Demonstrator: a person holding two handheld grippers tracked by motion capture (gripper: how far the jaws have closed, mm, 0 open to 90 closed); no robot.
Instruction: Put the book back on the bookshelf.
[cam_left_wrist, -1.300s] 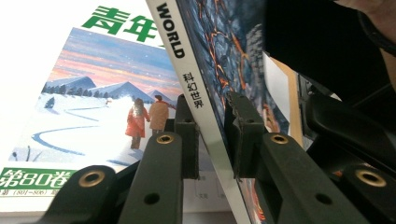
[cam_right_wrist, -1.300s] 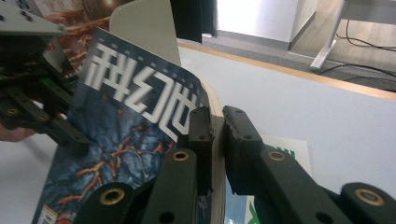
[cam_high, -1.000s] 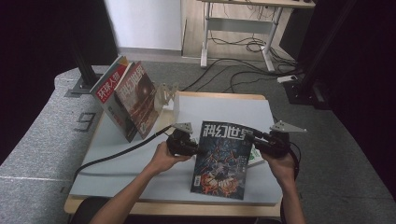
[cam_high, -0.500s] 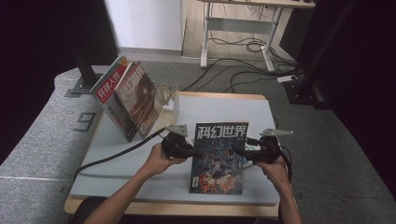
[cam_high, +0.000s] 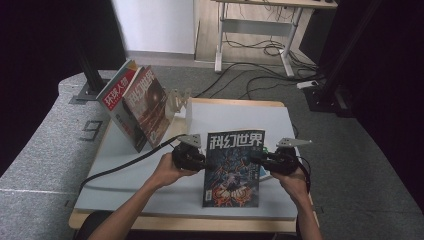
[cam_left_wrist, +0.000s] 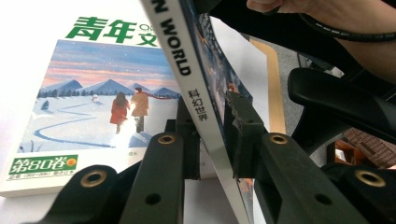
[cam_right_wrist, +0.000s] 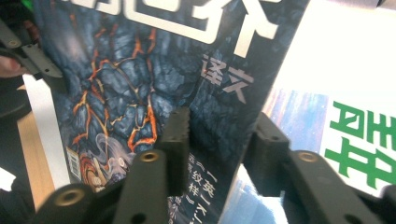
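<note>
A dark magazine (cam_high: 232, 170) with a lava-crack cover and white title hangs above the table between my two grippers. My left gripper (cam_left_wrist: 212, 112) is shut on its white spine (cam_left_wrist: 201, 109), seen edge-on between the pads. In the high view this left gripper (cam_high: 200, 157) sits at the magazine's left edge. My right gripper (cam_right_wrist: 217, 133) straddles the opposite edge; its jaws have just been closing, one pad on the cover (cam_right_wrist: 140, 93), the other behind the edge. From above, the right gripper (cam_high: 257, 159) meets the magazine's right side.
A second magazine (cam_left_wrist: 93, 93) with a snowy scene and green title lies flat on the white table (cam_high: 150, 185) under the held one. A stand at the back left holds two upright magazines (cam_high: 135, 105) beside a clear holder (cam_high: 177, 100). A black cable (cam_high: 125, 165) trails left.
My right gripper has slid from the magazine's upper right corner down and inward along its right edge. The left gripper has stayed on the spine.
</note>
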